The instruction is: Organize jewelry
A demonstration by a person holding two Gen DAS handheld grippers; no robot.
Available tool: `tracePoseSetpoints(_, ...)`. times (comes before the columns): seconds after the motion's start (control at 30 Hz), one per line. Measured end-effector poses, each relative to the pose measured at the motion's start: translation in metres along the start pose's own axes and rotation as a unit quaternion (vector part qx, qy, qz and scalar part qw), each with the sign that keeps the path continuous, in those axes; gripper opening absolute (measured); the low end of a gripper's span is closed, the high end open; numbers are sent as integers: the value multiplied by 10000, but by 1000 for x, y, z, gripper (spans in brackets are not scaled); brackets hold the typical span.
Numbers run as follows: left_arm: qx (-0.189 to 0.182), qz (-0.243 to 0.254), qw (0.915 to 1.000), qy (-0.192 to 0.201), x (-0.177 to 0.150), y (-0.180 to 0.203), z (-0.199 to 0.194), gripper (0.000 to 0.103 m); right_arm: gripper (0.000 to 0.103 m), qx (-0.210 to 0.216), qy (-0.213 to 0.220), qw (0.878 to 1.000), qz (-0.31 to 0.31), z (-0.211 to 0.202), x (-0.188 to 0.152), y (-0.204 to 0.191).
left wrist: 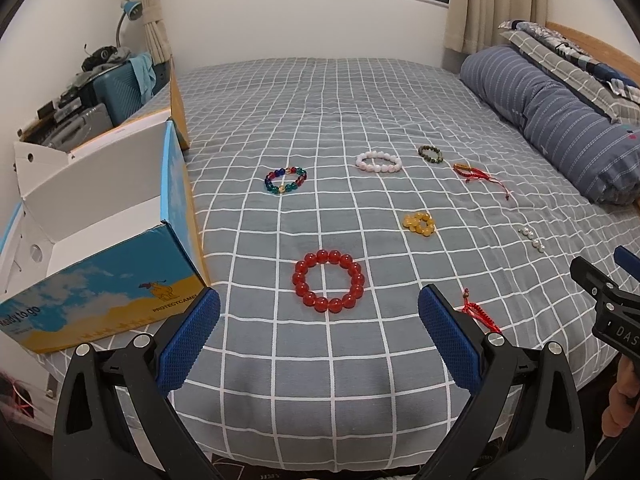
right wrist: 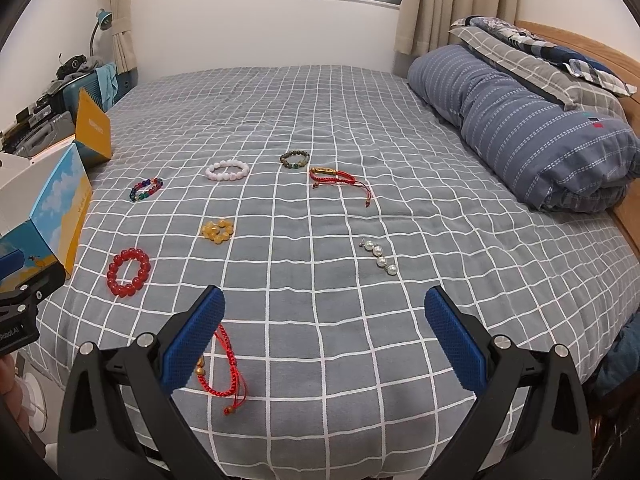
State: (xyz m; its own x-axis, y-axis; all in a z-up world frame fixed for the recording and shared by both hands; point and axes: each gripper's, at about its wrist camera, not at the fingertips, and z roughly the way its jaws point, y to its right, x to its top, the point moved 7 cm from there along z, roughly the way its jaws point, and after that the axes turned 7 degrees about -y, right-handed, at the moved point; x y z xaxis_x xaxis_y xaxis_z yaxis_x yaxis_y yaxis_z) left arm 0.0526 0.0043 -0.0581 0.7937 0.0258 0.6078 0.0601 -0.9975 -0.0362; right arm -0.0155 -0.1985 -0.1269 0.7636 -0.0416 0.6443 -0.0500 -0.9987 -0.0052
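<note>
Jewelry lies spread on a grey checked bed [left wrist: 320, 380]. A red bead bracelet [left wrist: 328, 282] lies just ahead of my open, empty left gripper [left wrist: 320, 312]; it also shows in the right wrist view [right wrist: 129, 273]. Farther off lie a yellow bead bracelet [left wrist: 419, 224], a multicolour one [left wrist: 285, 179], a white one [left wrist: 378, 162], a dark green one [left wrist: 430, 153] and a red cord bracelet [left wrist: 476, 174]. A pearl string [right wrist: 380, 258] lies ahead of my open, empty right gripper [right wrist: 324, 312]. Another red cord bracelet [right wrist: 224, 368] lies by its left finger.
An open blue and yellow cardboard box [left wrist: 100, 240] stands on the bed's left edge, close to my left gripper. A rolled blue striped duvet [right wrist: 520, 128] and pillows lie along the right side. A cluttered shelf and suitcase [left wrist: 116, 88] stand beyond the box.
</note>
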Motion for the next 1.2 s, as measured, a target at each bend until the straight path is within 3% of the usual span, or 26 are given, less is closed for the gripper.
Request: tracePoseSetpoints(1.2, -33, 87, 10000, -32, -1, 4, 2, 97, 97, -1, -80, 10000, 53, 5, -2, 1)
